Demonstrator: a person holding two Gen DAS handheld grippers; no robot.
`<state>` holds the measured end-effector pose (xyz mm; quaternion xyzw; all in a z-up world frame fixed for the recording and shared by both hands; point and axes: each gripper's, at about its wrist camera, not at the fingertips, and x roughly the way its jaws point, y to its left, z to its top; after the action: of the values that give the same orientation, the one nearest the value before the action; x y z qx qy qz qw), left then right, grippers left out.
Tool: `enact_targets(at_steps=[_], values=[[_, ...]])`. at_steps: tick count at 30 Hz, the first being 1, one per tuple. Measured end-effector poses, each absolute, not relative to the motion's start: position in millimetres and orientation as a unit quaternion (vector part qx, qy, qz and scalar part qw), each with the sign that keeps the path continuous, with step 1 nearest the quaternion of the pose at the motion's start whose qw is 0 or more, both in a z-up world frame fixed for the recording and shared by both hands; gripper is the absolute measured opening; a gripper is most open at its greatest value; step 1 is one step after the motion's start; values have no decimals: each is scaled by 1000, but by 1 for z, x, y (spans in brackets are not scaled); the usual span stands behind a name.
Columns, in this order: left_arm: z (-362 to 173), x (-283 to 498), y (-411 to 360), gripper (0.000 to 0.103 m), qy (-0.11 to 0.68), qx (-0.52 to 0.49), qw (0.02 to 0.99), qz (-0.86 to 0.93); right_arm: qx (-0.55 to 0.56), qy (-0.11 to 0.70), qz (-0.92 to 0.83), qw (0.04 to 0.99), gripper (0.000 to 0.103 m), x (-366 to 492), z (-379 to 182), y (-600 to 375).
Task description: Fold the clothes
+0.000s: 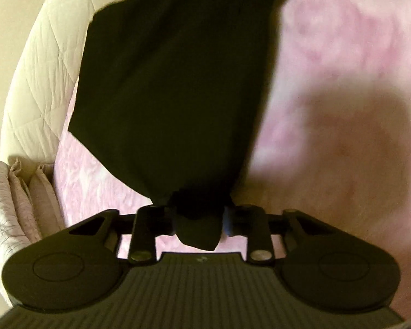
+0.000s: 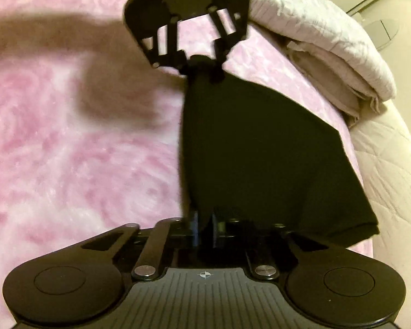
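While the left gripper (image 1: pixel 197 216) and right gripper (image 2: pixel 205 224) each have their jaws clamped on an end of the black, soft cloth garment (image 2: pixel 257 148), it hangs stretched above the pink fluffy bed cover (image 2: pixel 68 164); folding looks midway, laying down remains.

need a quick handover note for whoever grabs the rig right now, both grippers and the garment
Left gripper: jaws shut on one corner of the black garment.
Right gripper: jaws shut on another corner of it.
The garment hangs stretched between the two grippers above the pink blanket; a folded quilt lies at the bed's edge.
Done: garment picked up and held by both grippers.
Left: lay it down and make the folds; how many exist cannot be told.
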<state>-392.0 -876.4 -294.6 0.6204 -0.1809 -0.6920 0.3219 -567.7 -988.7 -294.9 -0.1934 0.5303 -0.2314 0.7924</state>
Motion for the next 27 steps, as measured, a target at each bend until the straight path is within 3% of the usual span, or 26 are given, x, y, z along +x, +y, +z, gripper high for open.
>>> enact_targets(at_steps=[4,10,12,15,17,19,22,24,27], values=[[-258,-438,-860,22,-157,585,311,-733,-192,544,-250,778,4,-601,-270,-1006],[-251,-533,-864,27,-93,552,277,-781,-143,580,-282,751,6,-656,-253,-1024],[-248,-537,-868,28,-66,544,271,-791,-126,592,-292,740,12,-674,-248,-1030],[-232,-517,-868,33,-3,516,276,-811,-73,590,-328,734,30,-693,-238,-1035],[-215,-488,-877,37,62,479,296,-824,58,531,-388,751,47,-705,-228,-1041],[-202,-461,-895,41,115,452,340,-817,188,459,-439,749,55,-718,-218,-1046],[-190,-433,-932,43,152,431,402,-794,430,276,-493,704,56,-756,-230,-1058],[-184,-420,-957,43,157,421,435,-780,520,181,-512,659,57,-769,-249,-1065],[-184,-414,-991,43,142,416,462,-770,569,72,-540,616,57,-780,-271,-1080]])
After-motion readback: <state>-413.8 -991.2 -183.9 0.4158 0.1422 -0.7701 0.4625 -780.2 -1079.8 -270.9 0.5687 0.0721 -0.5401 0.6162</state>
